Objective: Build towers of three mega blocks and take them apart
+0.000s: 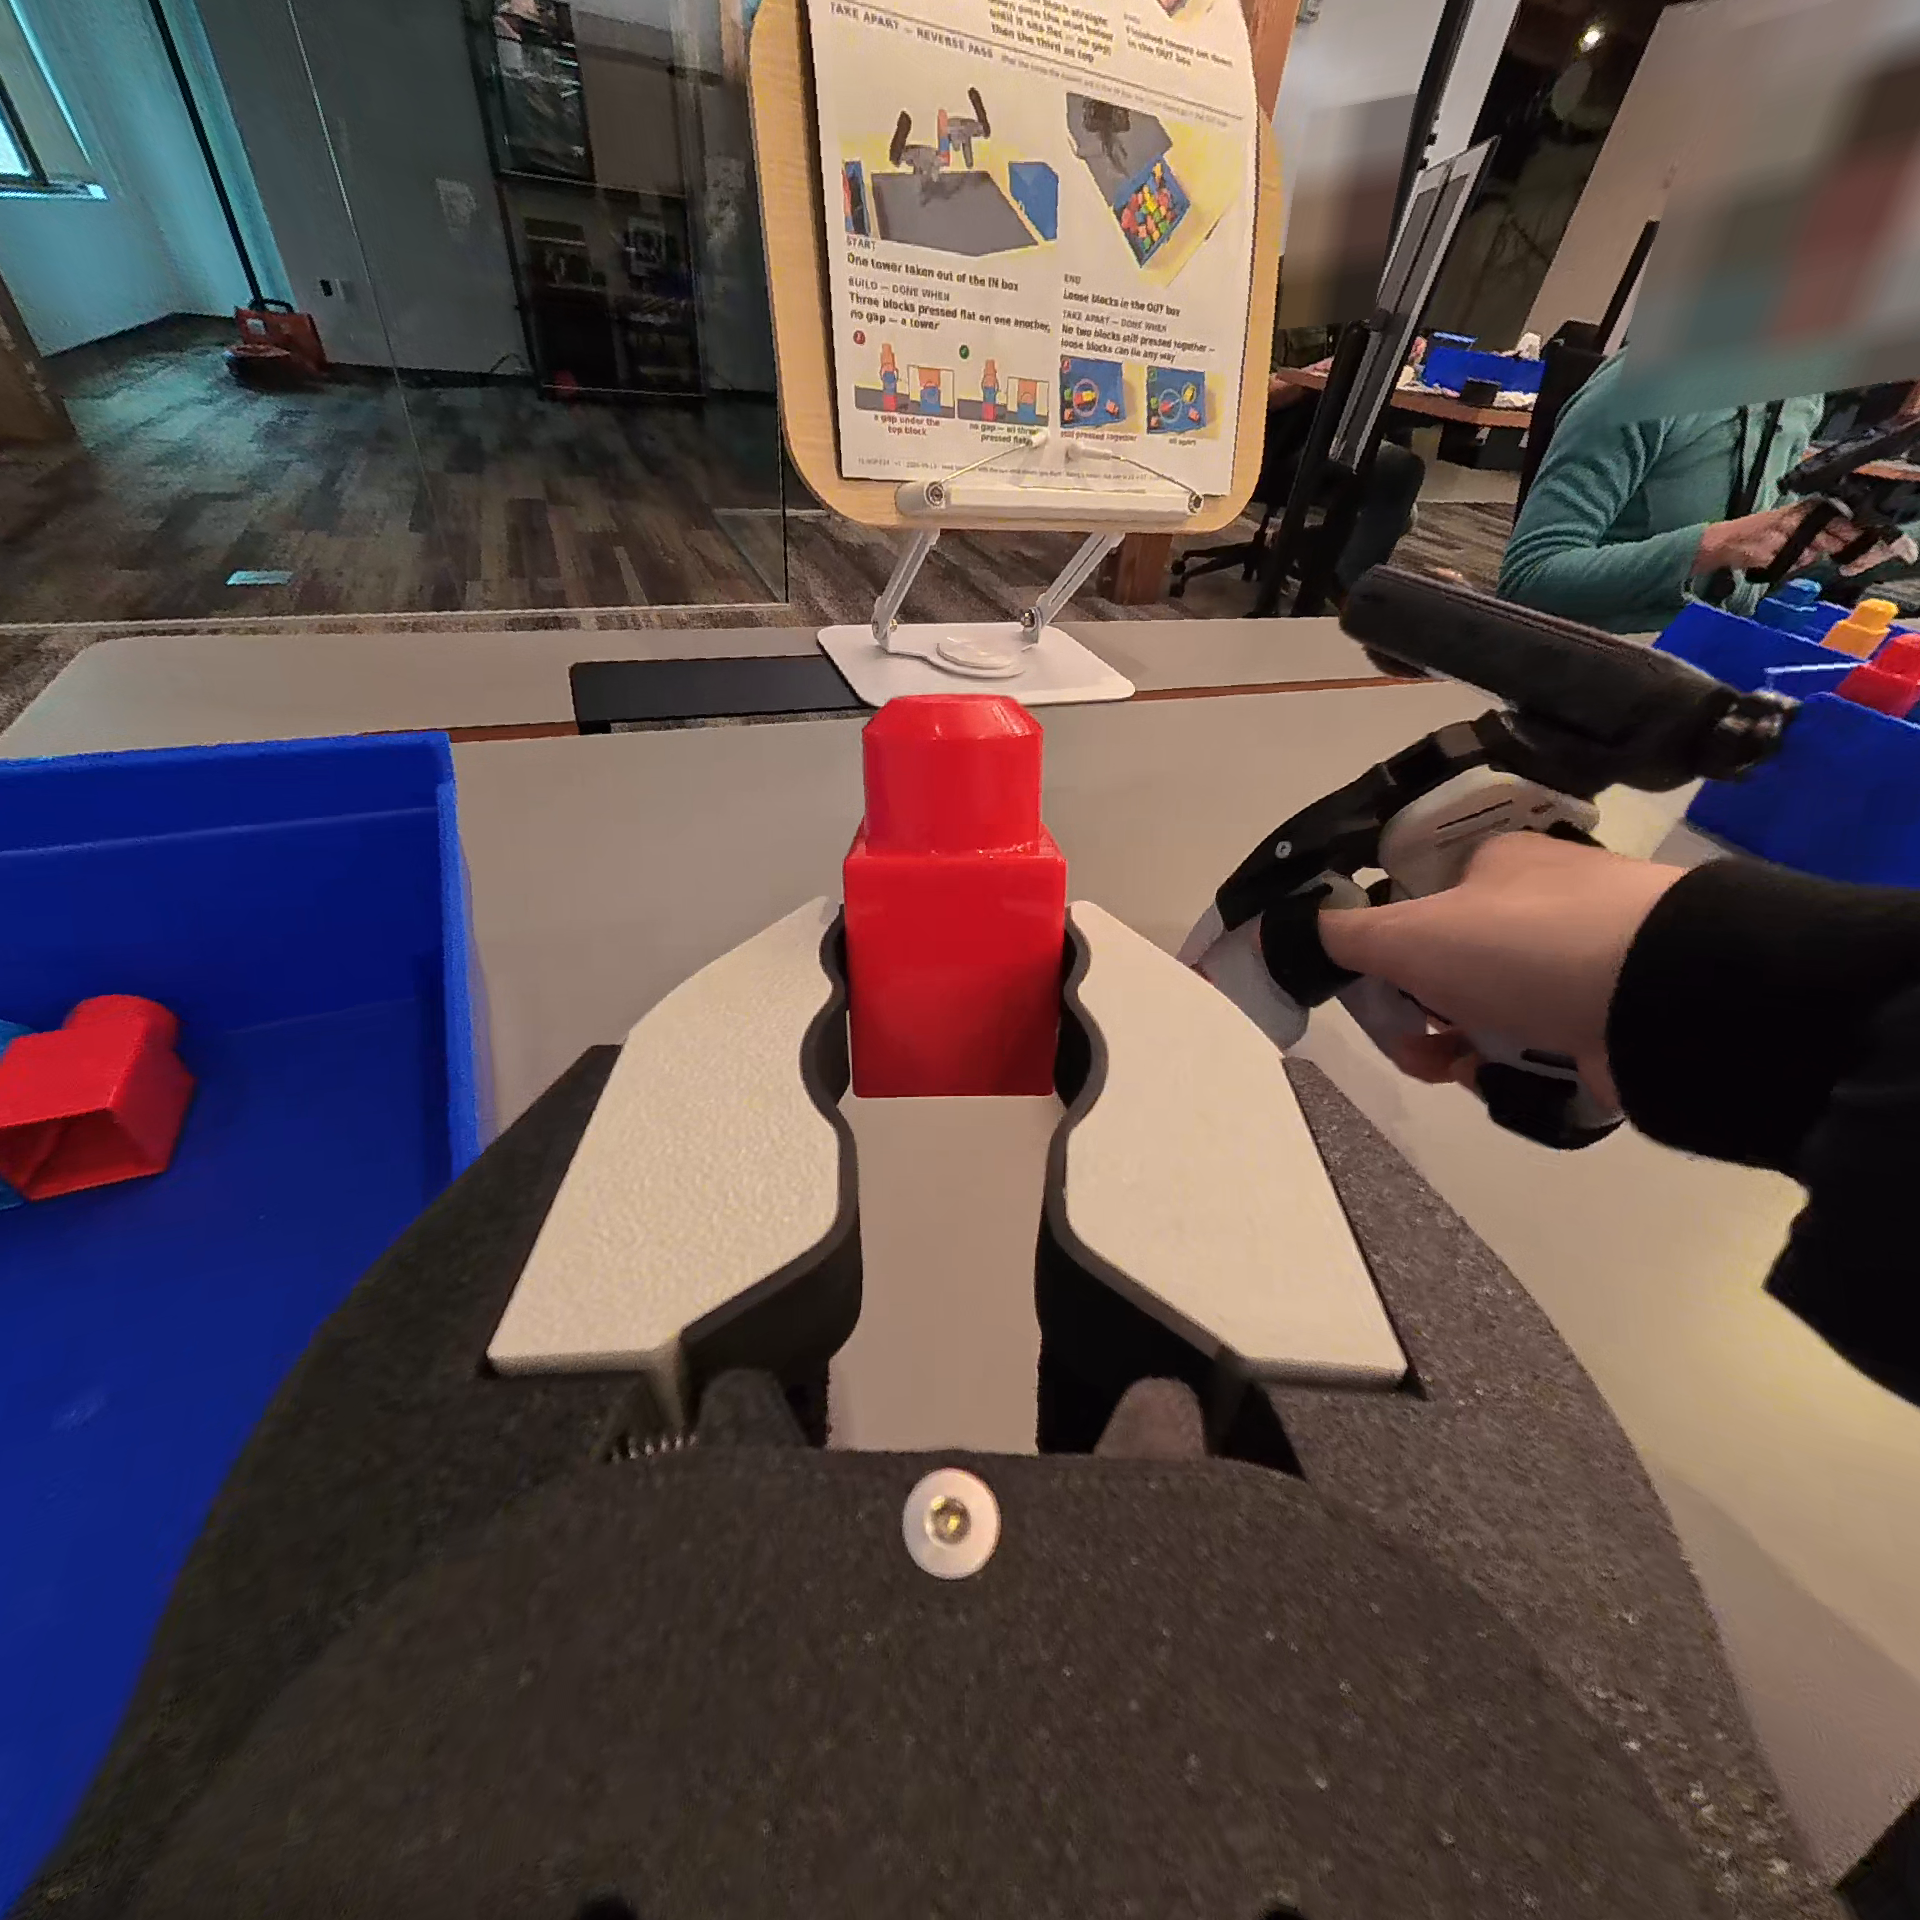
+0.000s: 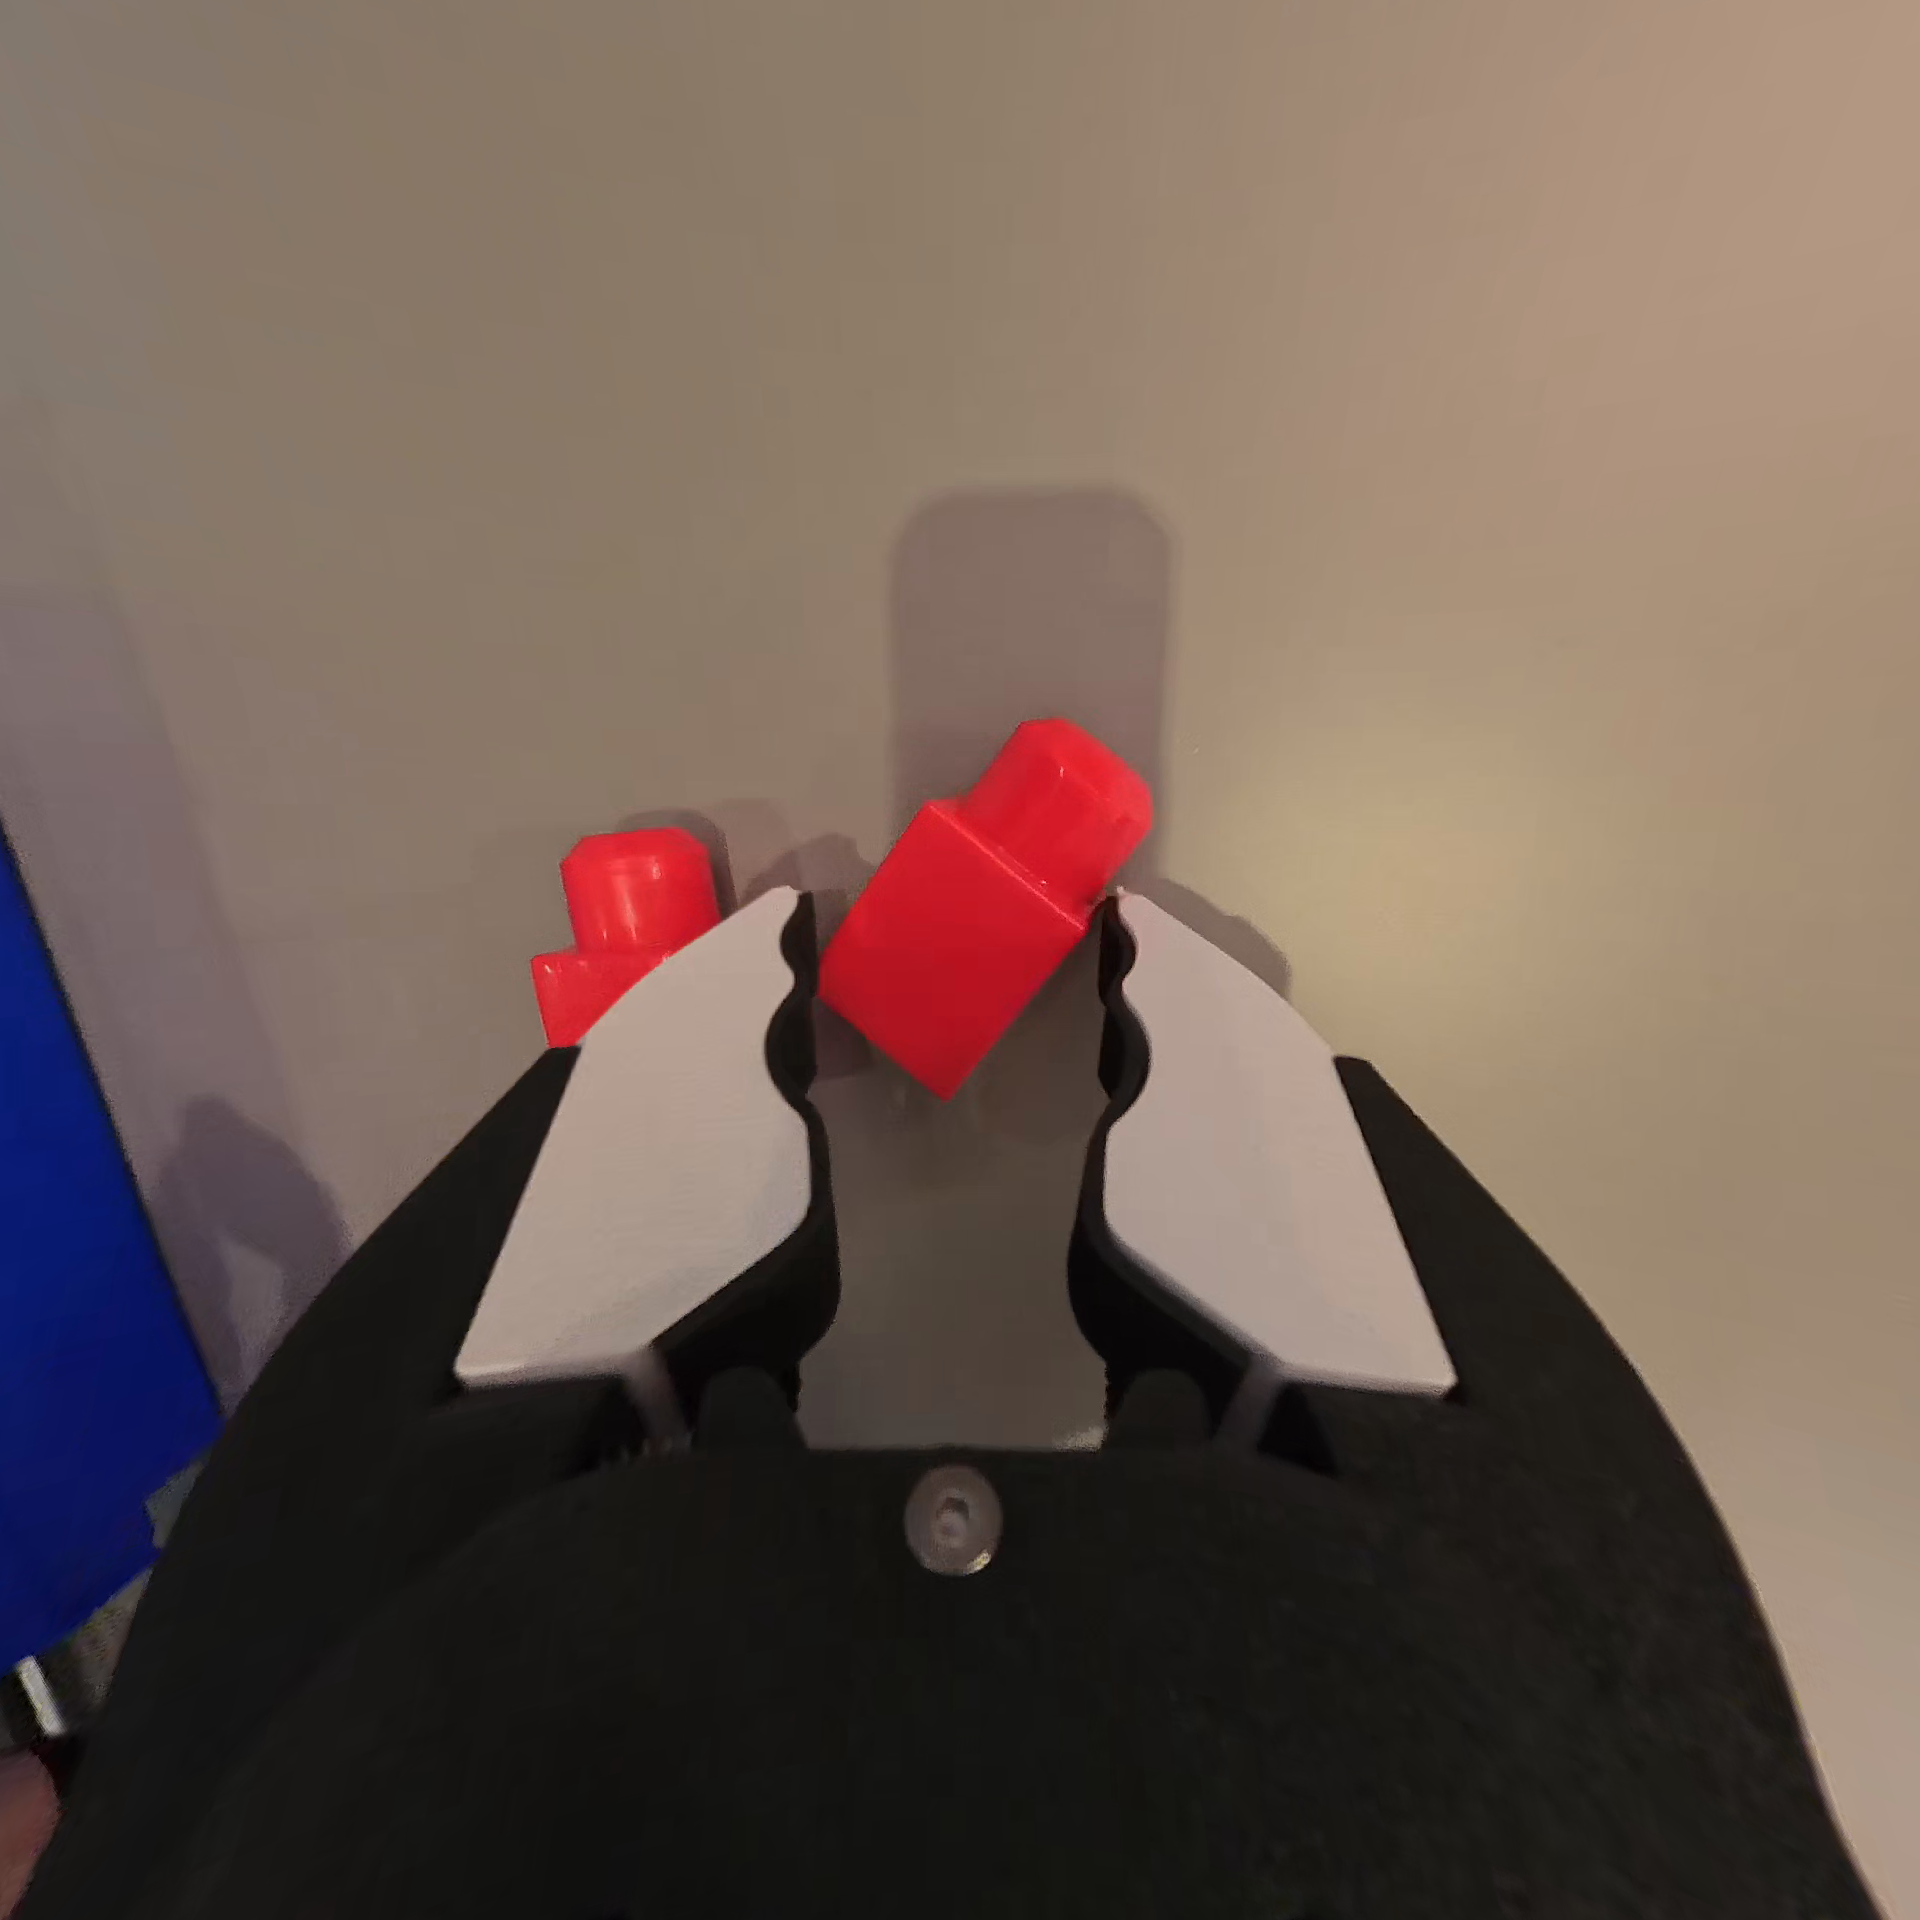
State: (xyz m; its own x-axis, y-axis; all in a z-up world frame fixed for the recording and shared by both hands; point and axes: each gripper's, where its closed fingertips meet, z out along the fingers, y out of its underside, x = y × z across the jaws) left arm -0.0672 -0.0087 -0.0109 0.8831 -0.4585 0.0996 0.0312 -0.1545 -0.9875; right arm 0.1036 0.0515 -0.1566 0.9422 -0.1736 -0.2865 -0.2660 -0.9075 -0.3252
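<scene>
My left gripper (image 1: 954, 935) is shut on a red mega block (image 1: 954, 935) and holds it upright, stud up, over the grey table (image 1: 623, 831). A hand holds my right gripper (image 1: 1221, 951) just to the right of it, pointing down at the table. In the right wrist view, my right gripper (image 2: 956, 914) has a second red block (image 2: 956, 945) askew between its fingertips, with its corners against both pads and its stud pointing up and right. Another red block (image 2: 623, 914) stands upright behind its left finger, partly hidden.
A blue bin (image 1: 208, 831) at the left holds a loose red block (image 1: 94, 1091); its wall shows in the right wrist view (image 2: 62, 1143). More blue bins (image 1: 1818, 790) with blocks stand at the far right beside a person (image 1: 1621, 499). A sheet stand (image 1: 1018, 312) is behind.
</scene>
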